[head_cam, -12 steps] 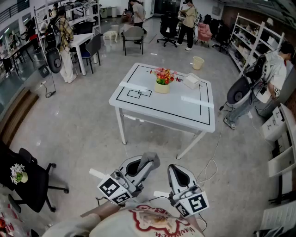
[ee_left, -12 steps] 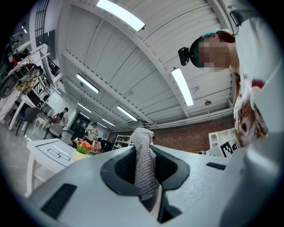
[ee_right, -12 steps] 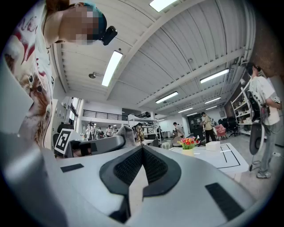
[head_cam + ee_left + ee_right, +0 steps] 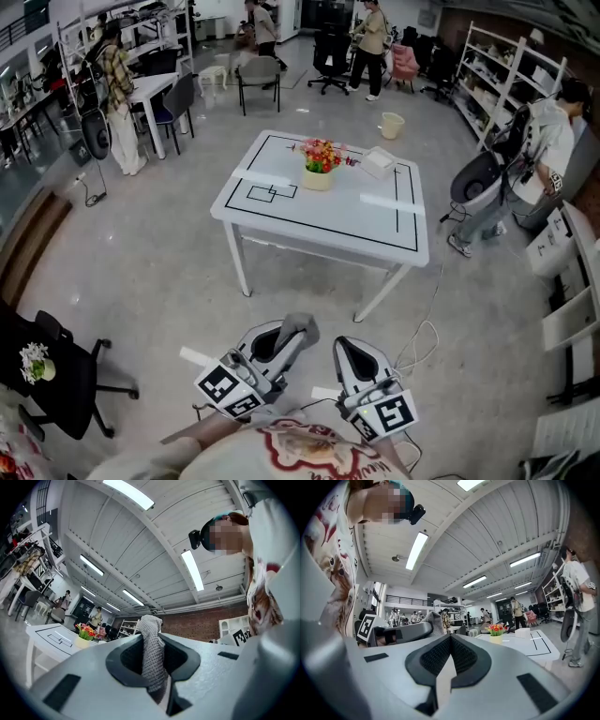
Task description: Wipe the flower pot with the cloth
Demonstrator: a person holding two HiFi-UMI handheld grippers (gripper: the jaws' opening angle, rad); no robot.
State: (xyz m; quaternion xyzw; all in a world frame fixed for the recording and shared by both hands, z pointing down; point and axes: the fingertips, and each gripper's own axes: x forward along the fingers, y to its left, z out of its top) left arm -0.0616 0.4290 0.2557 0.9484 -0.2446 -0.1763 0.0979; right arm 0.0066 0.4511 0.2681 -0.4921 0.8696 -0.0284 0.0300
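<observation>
Shifting slightly leftward in the head view, the white table [image 4: 281, 220] is standing well ahead of both grippers, bearing the flower pot [image 4: 317, 178]. The left gripper [image 4: 279, 343] is clamping the grey cloth [image 4: 301, 326]; the right gripper [image 4: 349, 353], beside it, is riding closed and empty. Wiping is not yet starting.

no legible text, no readable labels or numbers

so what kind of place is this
Probably an open-plan lab or workshop office. A white table marked with black lines stands alone on a bare floor. There are storage racks along the wall, office chairs behind the table, and several people working around it.
</observation>
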